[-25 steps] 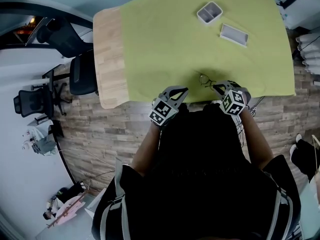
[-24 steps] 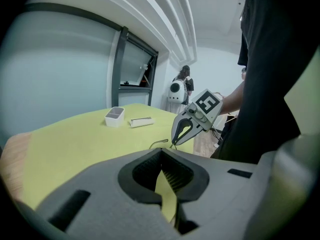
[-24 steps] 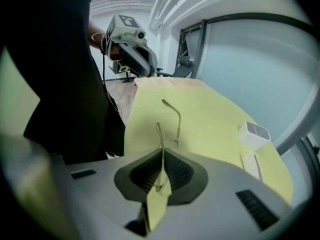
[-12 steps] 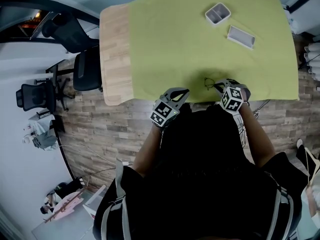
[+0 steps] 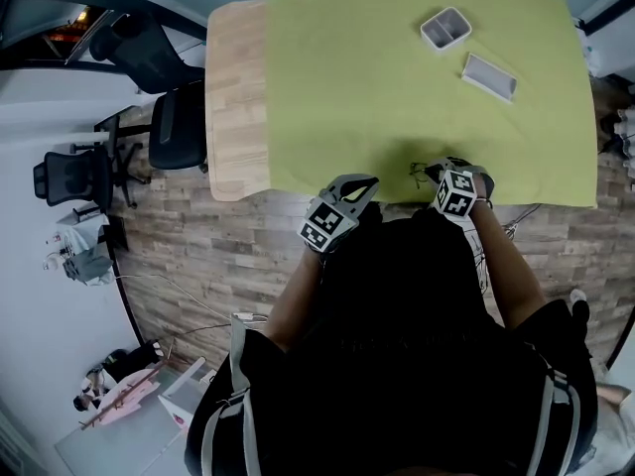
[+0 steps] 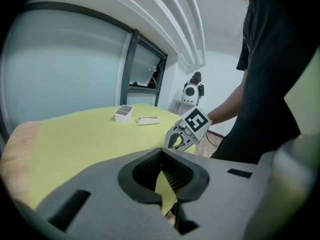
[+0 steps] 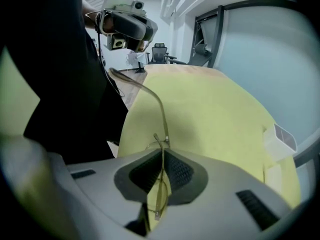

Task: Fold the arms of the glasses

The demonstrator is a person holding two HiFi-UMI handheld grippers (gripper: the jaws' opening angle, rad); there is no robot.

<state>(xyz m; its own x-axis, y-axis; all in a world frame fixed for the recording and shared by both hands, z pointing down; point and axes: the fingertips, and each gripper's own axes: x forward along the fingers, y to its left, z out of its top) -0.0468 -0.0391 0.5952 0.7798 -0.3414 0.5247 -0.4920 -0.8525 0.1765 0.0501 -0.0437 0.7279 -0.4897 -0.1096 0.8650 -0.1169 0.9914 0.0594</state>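
Thin wire-framed glasses sit between the pads of my right gripper, which is shut on the frame near a hinge. One arm sticks out open, curving up and away to the left. In the head view the glasses are at the near edge of the green cloth, just ahead of the right gripper. My left gripper hangs shut and holding nothing at the table's near edge, left of the glasses. It is seen as the left gripper in its own view, with the right gripper ahead of it.
A small white tray and a flat white box lie at the far right of the cloth. A bare wooden strip of table runs along the left. Office chairs stand beyond that edge.
My right gripper has turned a little and edged left along the near table edge with the glasses. The left gripper has hardly moved. The head camera has shifted.
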